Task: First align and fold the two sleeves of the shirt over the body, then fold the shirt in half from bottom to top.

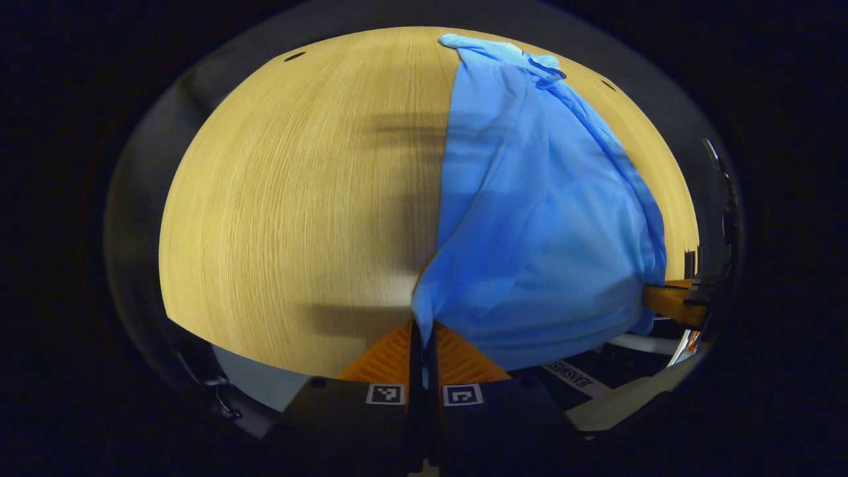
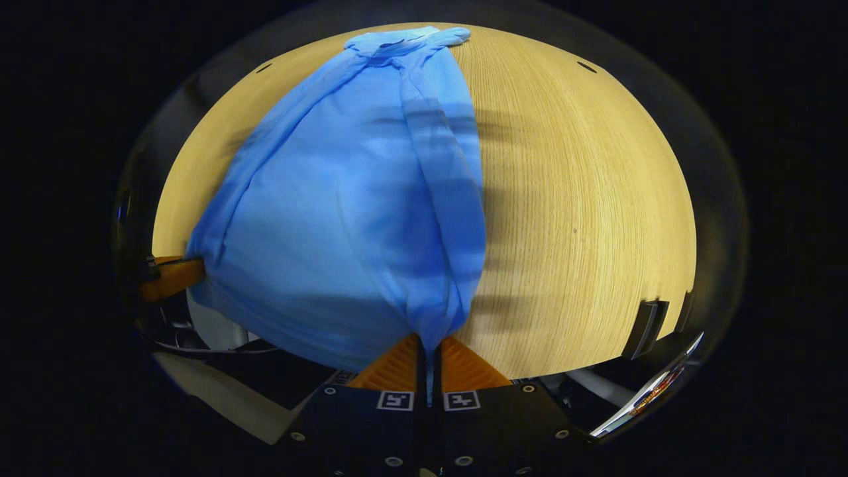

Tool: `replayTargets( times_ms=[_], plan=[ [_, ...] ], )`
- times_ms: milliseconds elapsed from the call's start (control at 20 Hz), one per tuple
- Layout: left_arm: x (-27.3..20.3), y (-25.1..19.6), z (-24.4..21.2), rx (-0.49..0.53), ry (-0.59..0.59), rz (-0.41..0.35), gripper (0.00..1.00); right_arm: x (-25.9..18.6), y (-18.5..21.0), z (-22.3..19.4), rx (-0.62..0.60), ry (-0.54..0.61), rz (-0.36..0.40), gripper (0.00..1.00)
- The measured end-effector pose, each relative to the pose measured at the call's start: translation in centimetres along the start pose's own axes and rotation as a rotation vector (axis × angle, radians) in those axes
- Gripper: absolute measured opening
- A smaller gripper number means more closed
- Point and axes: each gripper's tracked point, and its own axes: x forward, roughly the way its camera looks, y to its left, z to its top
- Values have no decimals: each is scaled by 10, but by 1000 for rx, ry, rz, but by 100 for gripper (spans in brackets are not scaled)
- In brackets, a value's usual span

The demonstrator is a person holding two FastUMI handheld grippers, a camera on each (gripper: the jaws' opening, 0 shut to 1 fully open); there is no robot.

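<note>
The pale wood-grain surface point(image 1: 298, 212) is seen spread wide in both views, and soft shadow bands are cast across it beside the cloth. In the left gripper view the bare wood is shown to the left of the garment; in the right gripper view it is shown to the right.

The blue shirt point(image 1: 530, 218) is stretched along the surface from its near hem to its far end, where the collar point(image 1: 544, 66) is seen bunched against the wood. The near hem is lifted and drawn taut between the two claws, so that the cloth is pulled into long creases running toward the collar. A folded strip, apparently a sleeve point(image 2: 440, 192), is laid along the body near its right edge in the right gripper view.

The left claw point(image 1: 423, 328) is closed tight on the near left corner of the shirt, with the fabric pinched between both fingers. The right claw point(image 2: 427, 348) is likewise closed on the near right corner, the cloth being gathered into the narrow gap between its fingers. In each view, the other claw is seen at the far side of the hem, where the cloth is gathered to it.
</note>
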Motion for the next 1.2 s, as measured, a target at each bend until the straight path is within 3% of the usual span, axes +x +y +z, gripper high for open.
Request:
replayTargets(
  times_ms=[200, 550, 900, 1200],
  plan=[
    [-6, -6, 8, -38, 11, -47, 7, -14, -7, 21, 31, -35, 13, 1],
    [-36, -13, 95, -14, -138, -71, 7, -45, -25, 92, 16, -168, 3, 1],
    [-50, -15, 201, -55, -254, -115, 7, -73, -46, 195, -15, -325, -34, 1],
    [-64, -7, 293, 19, -340, -81, 7, -99, -50, 300, -22, -452, -45, 1]
  ],
)
